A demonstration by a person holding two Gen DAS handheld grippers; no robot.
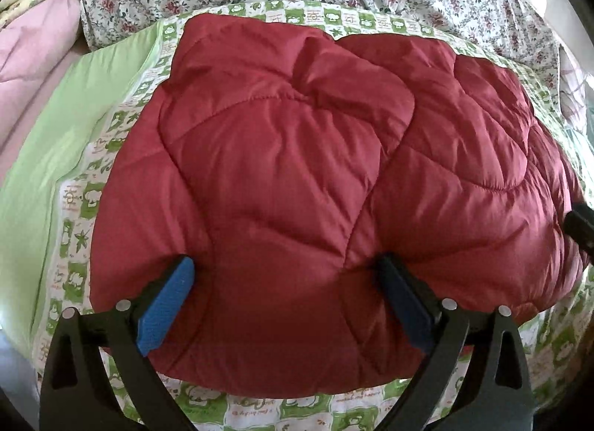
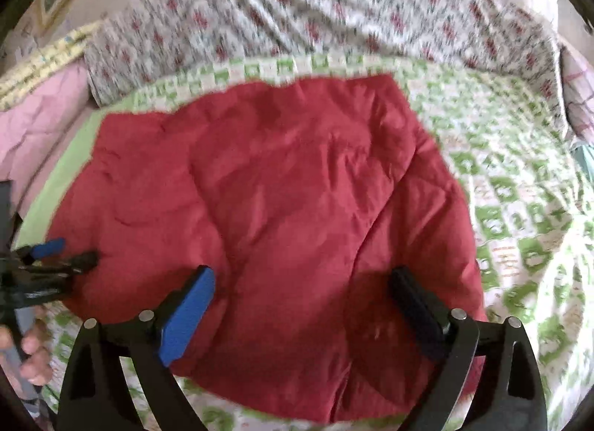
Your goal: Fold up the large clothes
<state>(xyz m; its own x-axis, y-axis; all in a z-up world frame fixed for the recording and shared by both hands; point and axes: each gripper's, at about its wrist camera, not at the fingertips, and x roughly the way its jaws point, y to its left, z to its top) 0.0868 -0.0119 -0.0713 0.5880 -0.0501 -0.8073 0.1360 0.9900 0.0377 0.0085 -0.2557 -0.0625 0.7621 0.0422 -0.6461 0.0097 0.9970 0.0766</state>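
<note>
while the left tongs (image 1: 284,275) and right tongs (image 2: 302,286) hover spread apart, gripping nothing, over the red quilted jacket's (image 1: 315,186) near edge, it lies folded on the green-patterned bed sheet (image 2: 519,186), bare to its right.

Black grippers (image 1: 284,267) (blue pads (image 1: 165,306))

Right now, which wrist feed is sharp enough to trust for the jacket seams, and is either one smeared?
Left wrist: sharp, quilting seams on the red jacket read clearly, fisheye bending at the edges. Right wrist: motion-smeared, the floral sheet streaked, jacket seams soft; only the right gripper itself stays crisp.
</note>
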